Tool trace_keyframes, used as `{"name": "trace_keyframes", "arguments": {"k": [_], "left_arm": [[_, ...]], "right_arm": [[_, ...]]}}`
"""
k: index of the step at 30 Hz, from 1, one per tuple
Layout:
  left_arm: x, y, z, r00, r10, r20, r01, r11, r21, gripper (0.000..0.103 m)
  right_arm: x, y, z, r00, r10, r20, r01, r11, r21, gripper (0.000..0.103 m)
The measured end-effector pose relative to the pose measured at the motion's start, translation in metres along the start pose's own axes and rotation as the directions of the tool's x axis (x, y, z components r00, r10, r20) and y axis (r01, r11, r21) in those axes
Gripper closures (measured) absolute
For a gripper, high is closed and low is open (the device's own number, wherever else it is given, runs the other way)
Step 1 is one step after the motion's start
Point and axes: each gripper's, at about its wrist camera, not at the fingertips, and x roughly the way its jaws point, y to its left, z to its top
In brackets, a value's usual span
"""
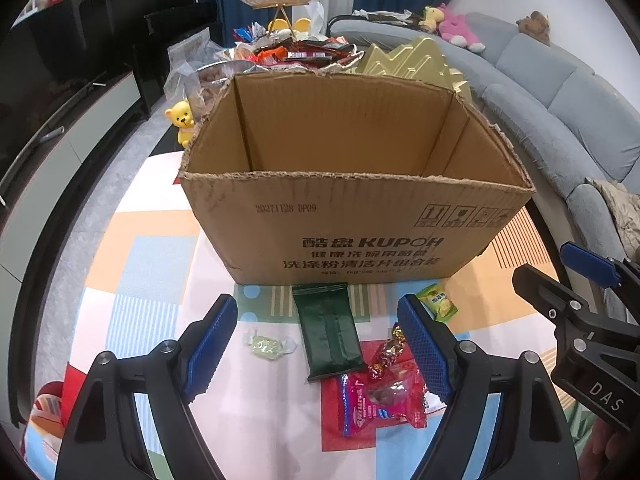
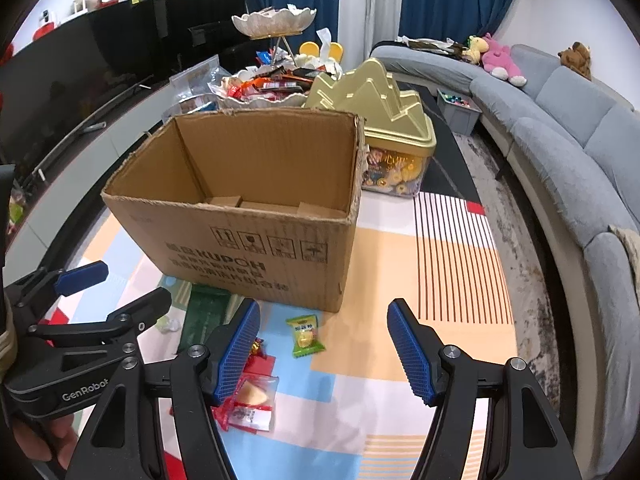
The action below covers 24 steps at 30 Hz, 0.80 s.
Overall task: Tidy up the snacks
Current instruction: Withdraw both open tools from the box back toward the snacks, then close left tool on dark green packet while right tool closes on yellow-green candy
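An open cardboard box [image 1: 356,216] stands upright on a counter [image 2: 400,412] covered in a pastel patchwork cloth, its top flaps torn away so snacks can be dropped straight in. From the right wrist view the inside looks empty apart from its folded bottom flaps.

The loose snacks lie on the cloth just in front of the box, within easy reach: a dark green packet [image 1: 328,332] with its far end touching the box, a pale clear-wrapped candy [image 1: 269,345] to its left, a red foil candy [image 1: 389,354] and a red packet [image 1: 376,404] to its right, and a small yellow-green packet [image 2: 305,336] nearer the box's right corner.

The left tongs [image 1: 316,348] hang open and empty over the green packet, framing it as though lining up for a pick. The right tongs [image 2: 323,348] are also open and hold nothing, angled down above the yellow-green packet.

Behind the box sit a gold tin [image 2: 384,128] and a tiered dish [image 2: 274,24] piled with more snacks.
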Motion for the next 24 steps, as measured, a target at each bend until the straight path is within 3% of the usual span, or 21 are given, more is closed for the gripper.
{"name": "trace_keyframes", "arguments": {"k": [24], "left_arm": [[0.032, 0.002, -0.024, 1.0, -0.012, 0.026, 0.013, 1.0, -0.024, 0.021]], "right_arm": [[0.025, 0.004, -0.025, 0.999, 0.028, 0.029, -0.027, 0.999, -0.027, 0.036]]}}
